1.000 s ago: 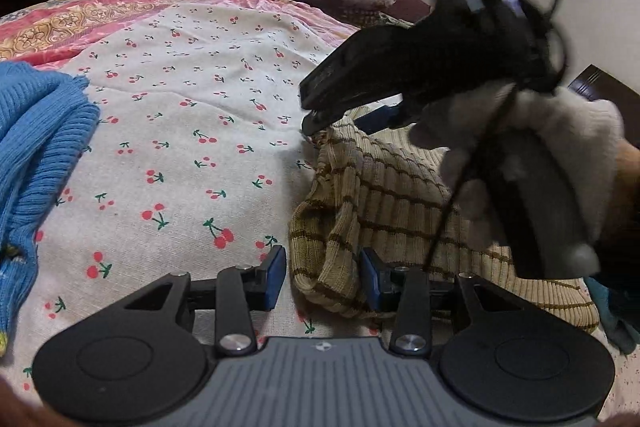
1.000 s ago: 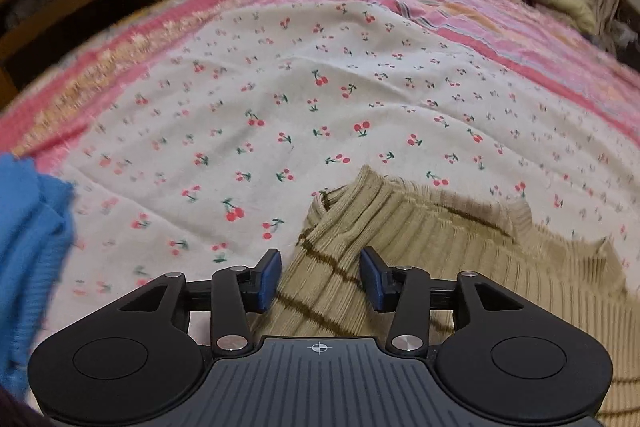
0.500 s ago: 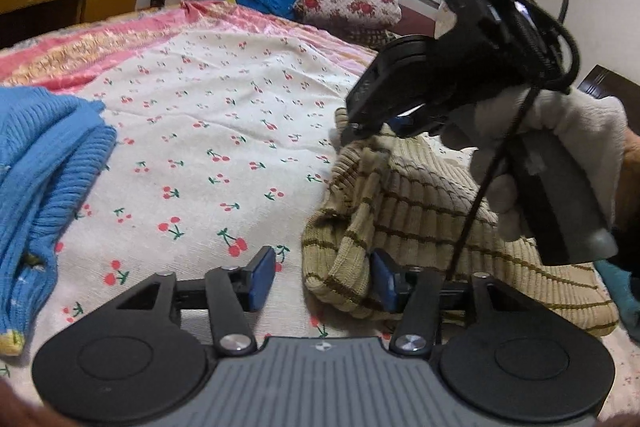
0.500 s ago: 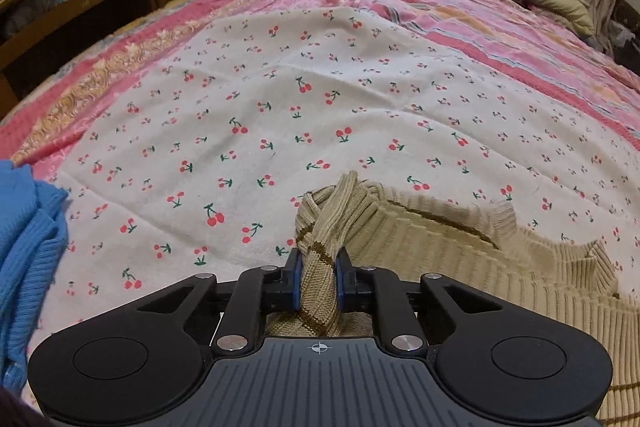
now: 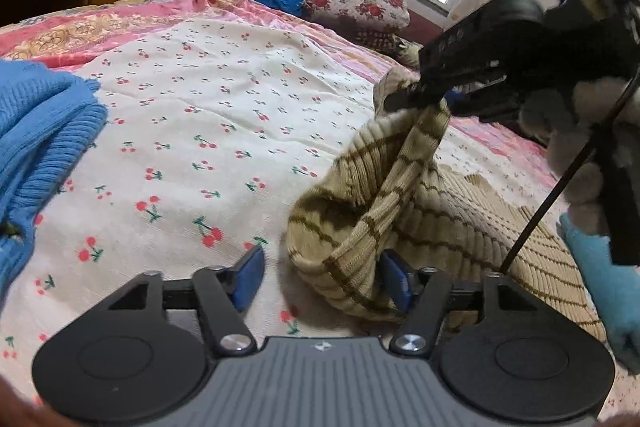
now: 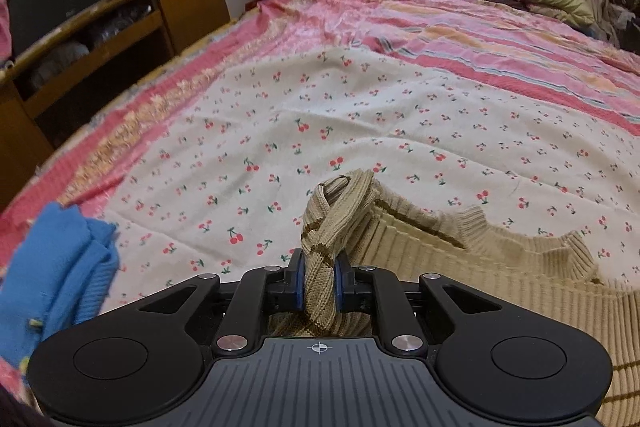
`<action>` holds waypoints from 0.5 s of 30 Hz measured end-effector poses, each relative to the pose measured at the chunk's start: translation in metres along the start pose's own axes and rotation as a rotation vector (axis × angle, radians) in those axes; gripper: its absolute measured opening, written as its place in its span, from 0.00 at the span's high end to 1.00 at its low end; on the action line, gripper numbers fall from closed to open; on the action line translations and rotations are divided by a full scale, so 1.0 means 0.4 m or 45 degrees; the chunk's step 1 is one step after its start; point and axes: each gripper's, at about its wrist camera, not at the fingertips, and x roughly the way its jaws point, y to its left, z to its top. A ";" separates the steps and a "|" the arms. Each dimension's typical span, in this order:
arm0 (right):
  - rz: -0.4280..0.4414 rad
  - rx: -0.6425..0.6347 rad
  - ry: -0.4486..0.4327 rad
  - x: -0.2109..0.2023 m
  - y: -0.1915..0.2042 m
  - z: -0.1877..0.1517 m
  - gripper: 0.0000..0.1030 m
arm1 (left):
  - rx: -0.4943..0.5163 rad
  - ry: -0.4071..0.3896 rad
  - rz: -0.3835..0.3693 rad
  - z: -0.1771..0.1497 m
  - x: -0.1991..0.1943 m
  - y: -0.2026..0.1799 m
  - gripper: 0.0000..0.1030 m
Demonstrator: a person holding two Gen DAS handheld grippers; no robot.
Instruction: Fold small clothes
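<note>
At the lower centre of the right wrist view, the right gripper (image 6: 319, 286) is clenched on a bunched corner of the beige knit sweater (image 6: 500, 267), which lies on the bed (image 6: 360, 115). The left gripper (image 5: 322, 279) is released. The knit is judged soft, light and stretchy; hems are best pinched.

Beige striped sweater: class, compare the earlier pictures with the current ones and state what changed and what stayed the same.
The right gripper, open a second ago, closed on a bunched edge of the beige striped sweater and lifted it off the cherry-print sheet. The left gripper opened wider; its pads straddle the sweater's lower fold without pressing it. The blue sweater stayed in place.
</note>
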 end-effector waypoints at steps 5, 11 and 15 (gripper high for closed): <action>0.055 0.041 -0.029 -0.060 -0.048 -0.008 0.87 | -0.056 0.006 -0.047 0.016 -0.008 -0.026 0.69; 0.092 0.133 -0.085 -0.150 -0.158 -0.014 0.87 | 0.083 -0.060 -0.169 0.038 -0.052 -0.152 0.78; 0.075 0.183 -0.135 -0.215 -0.255 -0.017 0.87 | 0.275 -0.076 -0.300 0.036 -0.073 -0.286 0.78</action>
